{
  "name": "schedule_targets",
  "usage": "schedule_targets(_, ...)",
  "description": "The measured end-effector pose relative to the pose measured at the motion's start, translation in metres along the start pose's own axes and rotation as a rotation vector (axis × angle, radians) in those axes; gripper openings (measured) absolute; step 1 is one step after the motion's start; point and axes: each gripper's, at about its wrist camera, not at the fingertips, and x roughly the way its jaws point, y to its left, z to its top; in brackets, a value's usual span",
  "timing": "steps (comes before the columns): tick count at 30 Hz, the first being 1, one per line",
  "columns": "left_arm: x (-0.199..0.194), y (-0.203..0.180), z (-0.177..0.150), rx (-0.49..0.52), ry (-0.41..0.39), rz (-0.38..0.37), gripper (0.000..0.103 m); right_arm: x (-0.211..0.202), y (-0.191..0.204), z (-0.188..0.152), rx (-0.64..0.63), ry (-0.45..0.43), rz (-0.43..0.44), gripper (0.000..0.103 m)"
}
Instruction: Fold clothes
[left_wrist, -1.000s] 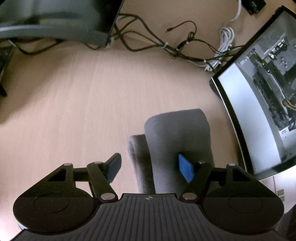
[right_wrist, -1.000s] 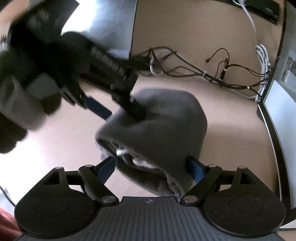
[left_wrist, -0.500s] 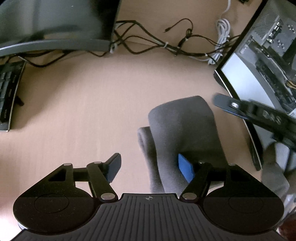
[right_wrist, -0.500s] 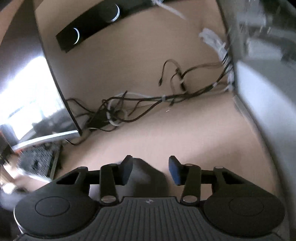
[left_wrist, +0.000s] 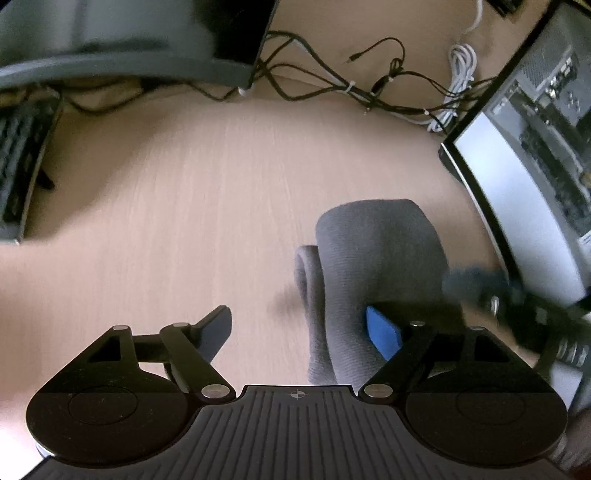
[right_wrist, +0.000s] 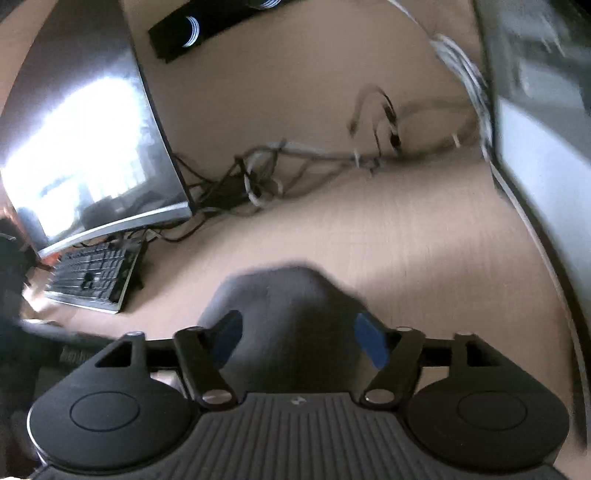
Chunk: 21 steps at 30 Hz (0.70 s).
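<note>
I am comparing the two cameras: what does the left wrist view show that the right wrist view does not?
Only the left wrist view shows the open computer case and the garment's rolled edge. Only the right wrist view shows the black speaker bar and the lit monitor screen. Both show the grey garment, keyboard, cable tangle, wooden desk, and open tongs: left, right.

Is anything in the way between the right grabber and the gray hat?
Nothing visible is. In the right wrist view the gray hat lies on the desk directly ahead of the open right gripper, showing between its blue pads. The cables and keyboard sit farther back, off that path.
</note>
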Motion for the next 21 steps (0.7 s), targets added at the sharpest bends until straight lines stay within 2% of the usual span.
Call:
schedule_targets(2, 0.001, 0.004, 0.001, -0.041, 0.023, -0.057, 0.066, 0.003, -0.013, -0.008, 0.094, 0.033, 0.028, 0.072)
schedule_targets(5, 0.002, 0.000, 0.002, -0.047, 0.037, -0.083, 0.058, 0.006, -0.033, -0.017, 0.245, 0.057, 0.091, 0.072)
schedule_targets(7, 0.005, -0.006, 0.004, -0.045, 0.048, -0.097, 0.053, 0.005, -0.039, -0.016, 0.279, 0.058, 0.113, 0.068)
schedule_targets(10, 0.015, -0.022, 0.009, -0.043, 0.076, -0.135, 0.050, -0.001, -0.038, -0.011, 0.224, 0.042, 0.099, 0.067)
schedule_targets(12, 0.024, -0.035, 0.011, -0.034, 0.094, -0.168, 0.050, -0.006, -0.040, -0.006, 0.188, 0.028, 0.058, 0.069)
schedule_targets(15, 0.032, -0.049, 0.014, -0.029, 0.106, -0.168, 0.052, -0.010, -0.049, -0.001, 0.164, 0.020, 0.016, 0.071)
schedule_targets(19, 0.004, -0.056, 0.024, 0.005, 0.036, -0.116, 0.051, -0.017, -0.045, -0.004, 0.093, 0.005, -0.002, 0.071)
schedule_targets(21, -0.007, -0.059, 0.029, 0.021, 0.012, -0.114, 0.055, -0.015, -0.041, -0.007, 0.066, 0.001, -0.010, 0.072)
